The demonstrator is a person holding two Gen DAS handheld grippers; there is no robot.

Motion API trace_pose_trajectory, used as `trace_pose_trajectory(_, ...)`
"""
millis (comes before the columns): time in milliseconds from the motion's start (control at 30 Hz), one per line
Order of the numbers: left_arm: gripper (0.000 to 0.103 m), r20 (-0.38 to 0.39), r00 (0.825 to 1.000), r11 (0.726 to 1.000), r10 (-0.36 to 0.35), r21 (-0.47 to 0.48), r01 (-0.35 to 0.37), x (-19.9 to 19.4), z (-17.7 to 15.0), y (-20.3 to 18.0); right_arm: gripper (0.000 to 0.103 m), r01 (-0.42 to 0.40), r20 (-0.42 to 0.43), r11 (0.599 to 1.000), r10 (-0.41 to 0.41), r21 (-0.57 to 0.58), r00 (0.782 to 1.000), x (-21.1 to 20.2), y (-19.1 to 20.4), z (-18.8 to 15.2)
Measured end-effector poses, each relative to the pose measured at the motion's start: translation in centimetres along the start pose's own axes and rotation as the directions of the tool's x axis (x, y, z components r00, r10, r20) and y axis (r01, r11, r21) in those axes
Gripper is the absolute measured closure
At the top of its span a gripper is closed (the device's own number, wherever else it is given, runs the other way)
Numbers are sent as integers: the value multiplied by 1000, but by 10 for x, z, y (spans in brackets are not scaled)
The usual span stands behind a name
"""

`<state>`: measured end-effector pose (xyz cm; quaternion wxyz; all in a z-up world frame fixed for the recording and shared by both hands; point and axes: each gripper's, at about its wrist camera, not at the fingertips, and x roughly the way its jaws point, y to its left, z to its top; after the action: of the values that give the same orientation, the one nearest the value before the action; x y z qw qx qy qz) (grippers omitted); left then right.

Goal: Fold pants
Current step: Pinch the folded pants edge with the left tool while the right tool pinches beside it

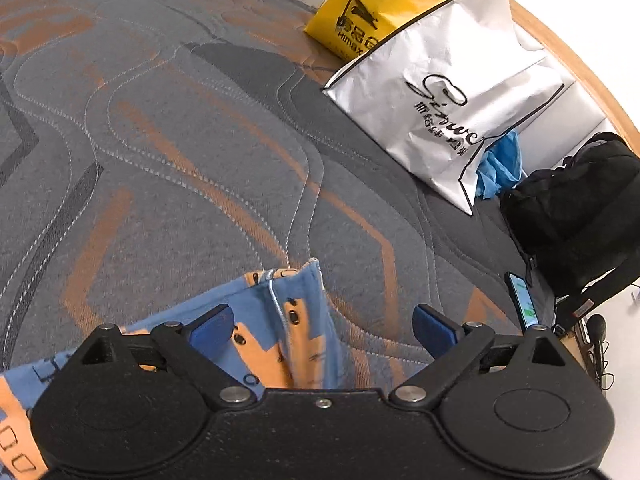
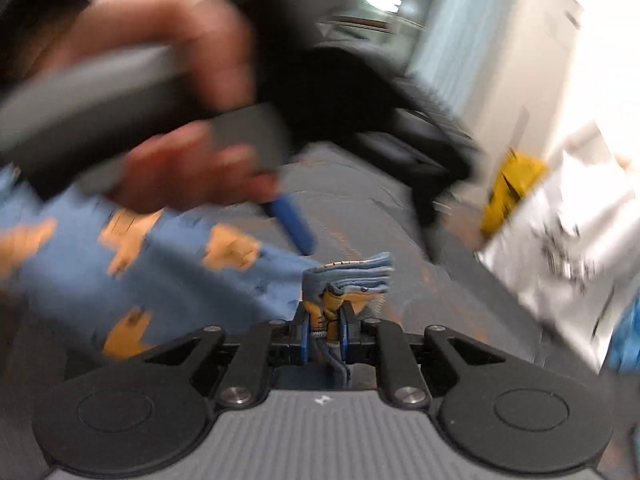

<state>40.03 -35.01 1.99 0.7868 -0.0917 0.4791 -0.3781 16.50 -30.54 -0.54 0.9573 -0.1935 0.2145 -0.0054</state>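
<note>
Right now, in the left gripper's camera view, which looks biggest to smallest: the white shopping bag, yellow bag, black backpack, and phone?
1. white shopping bag
2. black backpack, partly cut off at the edge
3. yellow bag, farther away and half hidden, so its rank is unsure
4. phone

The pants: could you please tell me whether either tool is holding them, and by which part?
The right tool is shut on the pants, pinching a bunched edge of fabric. The left tool is open over them, holding nothing.
</note>
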Motion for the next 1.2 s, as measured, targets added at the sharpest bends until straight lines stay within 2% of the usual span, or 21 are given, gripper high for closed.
trace_pose_trajectory(100,18,-30,999,1000,26,5,-26,4,-5,3,87,22,7,990,-21,-139,1000,0,26,-1)
trace_pose_trajectory(167,35,-52,997,998,56,10,-56,9,-9,5,87,35,12,977,-33,-209,999,4,39,-2)
trace_pose_trajectory(200,39,-57,995,997,76,12,-76,11,-11,7,87,42,14,972,-40,-232,999,3,45,-3)
trace_pose_trajectory(267,54,-42,994,994,104,20,-103,10,-15,9,87,54,17,964,-51,-262,999,6,51,-4)
trace_pose_trajectory(333,62,-24,994,994,110,6,-110,5,-17,12,87,62,20,960,-59,-273,998,7,54,-4)
trace_pose_trajectory(400,76,-4,995,995,101,-25,-101,0,-18,17,87,73,27,958,-68,-277,997,7,56,-5)
trace_pose_trajectory(433,91,4,996,995,94,-38,-94,-3,-19,19,88,80,34,958,-73,-275,997,6,56,-6)
trace_pose_trajectory(600,92,76,996,991,47,-128,-37,-26,-28,27,90,125,93,959,-104,-254,990,-3,55,-6)
trace_pose_trajectory(767,92,159,987,989,19,-146,5,-65,-45,26,90,104,142,975,-77,-196,987,-36,52,-6)
trace_pose_trajectory(933,92,219,974,989,60,-146,-28,-104,-71,33,90,-3,155,991,24,-134,988,-59,58,2)
trace_pose_trajectory(1033,92,244,965,985,100,-161,-62,-125,-86,45,90,-88,157,989,106,-117,982,-59,60,12)
trace_pose_trajectory(1200,92,226,960,971,162,-207,-115,-136,-107,77,90,-219,120,967,234,-128,965,-59,81,26)
